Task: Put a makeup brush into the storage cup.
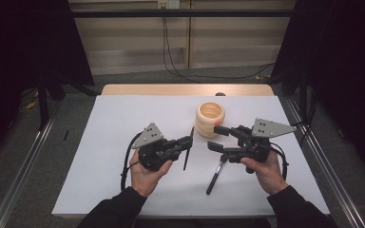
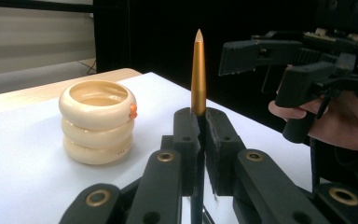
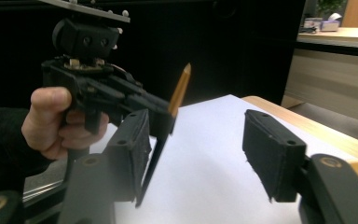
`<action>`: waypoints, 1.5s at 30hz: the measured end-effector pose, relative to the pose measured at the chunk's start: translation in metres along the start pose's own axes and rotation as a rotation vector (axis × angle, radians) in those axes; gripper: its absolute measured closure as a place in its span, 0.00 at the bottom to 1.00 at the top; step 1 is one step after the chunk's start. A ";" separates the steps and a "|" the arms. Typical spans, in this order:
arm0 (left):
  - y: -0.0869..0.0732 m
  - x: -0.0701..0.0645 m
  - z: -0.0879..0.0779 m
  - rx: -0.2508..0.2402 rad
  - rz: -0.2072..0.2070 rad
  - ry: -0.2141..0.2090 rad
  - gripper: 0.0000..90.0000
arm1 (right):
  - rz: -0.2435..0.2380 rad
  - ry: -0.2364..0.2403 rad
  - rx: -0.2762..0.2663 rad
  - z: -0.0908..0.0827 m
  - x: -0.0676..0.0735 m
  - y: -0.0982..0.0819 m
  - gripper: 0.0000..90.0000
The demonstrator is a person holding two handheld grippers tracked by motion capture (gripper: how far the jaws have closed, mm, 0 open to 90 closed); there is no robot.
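My left gripper [image 1: 188, 141] is shut on a thin dark stick [image 1: 188, 151] with a pointed golden end [image 2: 198, 74]. The stick stands upright between the jaws [image 2: 201, 119]. My right gripper [image 1: 214, 137] hangs open a short way to the right, facing the left one, with nothing between its pads [image 3: 200, 154]. In the right gripper view the left gripper [image 3: 102, 93] and its gold-tipped stick [image 3: 180, 91] show just beyond my left pad [image 3: 133, 149]. A cream ringed holder [image 1: 210, 118] with a small orange dot stands behind both grippers, also in the left gripper view [image 2: 98, 121].
A second black stick with a silver collar [image 1: 216, 175] lies on the white table sheet [image 1: 123, 114] under the right hand. A wooden table edge [image 1: 185, 89] runs along the back. Metal rails flank the table on both sides.
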State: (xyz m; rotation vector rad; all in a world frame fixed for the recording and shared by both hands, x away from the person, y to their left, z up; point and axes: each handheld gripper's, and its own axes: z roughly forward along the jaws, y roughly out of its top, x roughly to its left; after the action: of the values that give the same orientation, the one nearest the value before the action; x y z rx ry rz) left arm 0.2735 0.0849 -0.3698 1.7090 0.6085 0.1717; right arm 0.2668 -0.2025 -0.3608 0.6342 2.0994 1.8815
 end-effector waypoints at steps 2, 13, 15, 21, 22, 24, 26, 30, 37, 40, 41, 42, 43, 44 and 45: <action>0.000 -0.002 0.001 -0.001 0.000 0.008 0.93 | -0.002 0.012 0.005 0.005 0.000 0.001 0.52; -0.004 -0.004 0.006 0.008 0.005 -0.010 0.93 | 0.040 0.053 -0.009 0.022 -0.005 0.007 0.69; -0.005 -0.005 0.007 0.018 0.011 0.001 0.93 | 0.054 0.056 -0.002 0.024 -0.006 0.006 0.73; -0.004 -0.007 0.009 0.022 0.019 -0.002 0.93 | 0.079 0.061 0.016 0.029 -0.007 0.003 0.75; -0.004 -0.007 0.010 0.023 0.016 -0.002 0.93 | 0.081 0.061 0.016 0.030 -0.008 0.003 0.76; -0.004 -0.007 0.010 0.027 0.020 -0.003 0.93 | 0.098 0.069 0.014 0.031 -0.007 0.002 0.78; -0.005 -0.007 0.011 0.020 0.020 -0.018 0.93 | 0.096 0.070 0.022 0.032 -0.007 0.001 0.79; -0.004 -0.007 0.012 0.030 0.024 -0.014 0.93 | 0.114 0.077 0.023 0.035 -0.008 0.000 0.84; -0.005 -0.006 0.013 0.027 0.014 -0.009 0.93 | 0.124 0.100 0.029 0.039 -0.010 0.000 0.92; -0.006 -0.006 0.013 0.023 0.019 -0.011 0.93 | 0.129 0.100 0.029 0.040 -0.009 0.000 0.94; -0.007 -0.005 0.014 0.016 0.022 -0.022 0.93 | 0.125 0.102 0.033 0.039 -0.009 0.000 0.94; -0.007 -0.006 0.014 0.017 0.021 -0.002 0.93 | 0.125 0.100 0.034 0.039 -0.009 0.000 0.94; -0.007 -0.006 0.014 0.011 0.017 -0.012 0.93 | 0.123 0.104 0.034 0.040 -0.009 0.000 0.94; -0.008 -0.005 0.014 0.010 0.027 -0.013 0.93 | 0.122 0.103 0.034 0.039 -0.009 0.000 0.94; -0.008 -0.005 0.014 0.013 0.031 -0.003 0.92 | 0.124 0.098 0.035 0.039 -0.009 0.000 0.95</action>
State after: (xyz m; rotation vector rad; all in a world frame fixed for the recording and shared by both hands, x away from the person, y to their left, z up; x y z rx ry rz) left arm 0.2727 0.0712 -0.3795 1.7322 0.5822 0.1878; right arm 0.2926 -0.1724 -0.3666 0.7086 2.2045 1.9833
